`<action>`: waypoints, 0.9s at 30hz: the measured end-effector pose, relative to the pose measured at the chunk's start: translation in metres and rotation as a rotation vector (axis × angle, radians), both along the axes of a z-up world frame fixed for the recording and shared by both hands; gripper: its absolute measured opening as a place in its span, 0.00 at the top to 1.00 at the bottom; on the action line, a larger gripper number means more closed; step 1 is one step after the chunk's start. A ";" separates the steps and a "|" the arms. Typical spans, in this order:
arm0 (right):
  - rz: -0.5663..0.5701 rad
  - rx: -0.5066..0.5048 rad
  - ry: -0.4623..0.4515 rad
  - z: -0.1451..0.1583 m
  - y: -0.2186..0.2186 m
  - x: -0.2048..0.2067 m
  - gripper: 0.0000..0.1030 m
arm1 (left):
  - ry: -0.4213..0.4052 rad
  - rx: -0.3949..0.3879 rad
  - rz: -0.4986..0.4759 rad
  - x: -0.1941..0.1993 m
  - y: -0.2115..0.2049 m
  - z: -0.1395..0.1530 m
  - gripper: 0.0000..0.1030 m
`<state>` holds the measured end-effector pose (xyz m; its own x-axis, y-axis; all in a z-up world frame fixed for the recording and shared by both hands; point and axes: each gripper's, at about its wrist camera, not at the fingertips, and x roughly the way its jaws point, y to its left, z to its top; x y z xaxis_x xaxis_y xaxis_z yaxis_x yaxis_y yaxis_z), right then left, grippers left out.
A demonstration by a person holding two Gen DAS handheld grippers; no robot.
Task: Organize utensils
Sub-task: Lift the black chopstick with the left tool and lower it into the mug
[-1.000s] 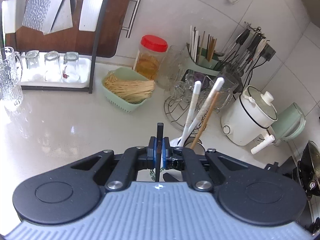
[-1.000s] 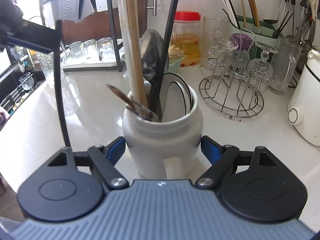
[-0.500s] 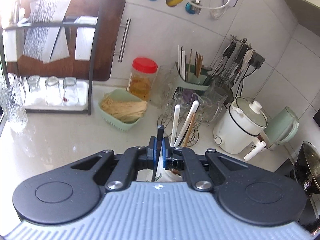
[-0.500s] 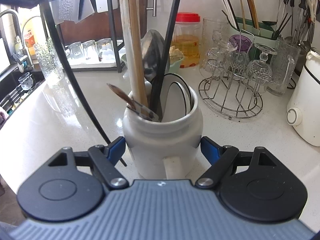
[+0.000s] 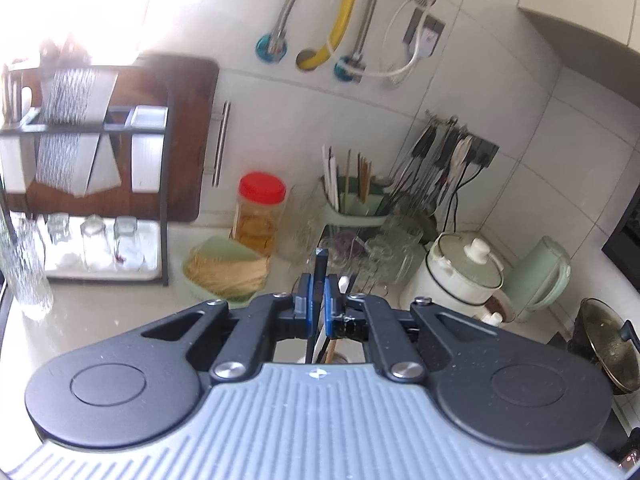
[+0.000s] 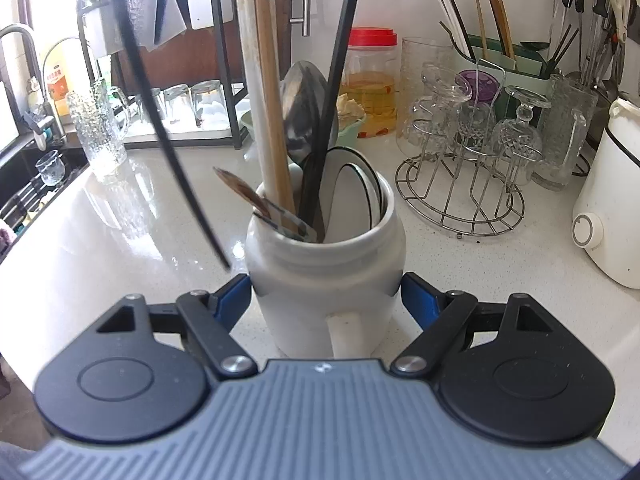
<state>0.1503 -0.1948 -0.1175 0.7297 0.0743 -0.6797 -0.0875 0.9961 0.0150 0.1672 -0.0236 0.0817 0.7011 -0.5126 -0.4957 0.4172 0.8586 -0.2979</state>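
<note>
My right gripper [image 6: 325,300] is shut on the white ceramic utensil jar [image 6: 324,280], its blue pads against both sides. The jar holds a white handle, a wooden handle [image 6: 272,120], a steel ladle [image 6: 304,112], a black utensil and others. My left gripper [image 5: 317,308] is shut on the thin black utensil [image 5: 320,276] and holds it high above the counter. In the right wrist view that black utensil [image 6: 160,120] hangs slanted to the left of the jar, its tip near the counter by the jar's left side.
A wire glass rack [image 6: 460,184] with upturned glasses stands right of the jar. A white cooker [image 6: 608,208] is far right. A red-lidded jar [image 6: 372,80], a green chopstick holder [image 6: 500,56], a glass mug [image 6: 100,128] and a black shelf with glasses [image 6: 180,108] line the back.
My left gripper has risen with the black utensil, which now hangs slanted with its tip closer to the jar. My right gripper and the jar have not moved.
</note>
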 end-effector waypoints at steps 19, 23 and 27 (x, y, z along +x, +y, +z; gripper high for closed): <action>-0.024 0.004 -0.012 -0.001 0.003 -0.001 0.18 | -0.128 0.013 -0.089 -0.016 -0.017 0.052 0.94; -0.025 0.004 -0.012 -0.001 0.003 -0.001 0.18 | -0.132 0.016 -0.111 -0.014 -0.025 0.052 0.94; -0.026 0.004 -0.011 -0.002 0.003 0.000 0.18 | -0.136 0.026 -0.133 -0.008 -0.035 0.049 0.94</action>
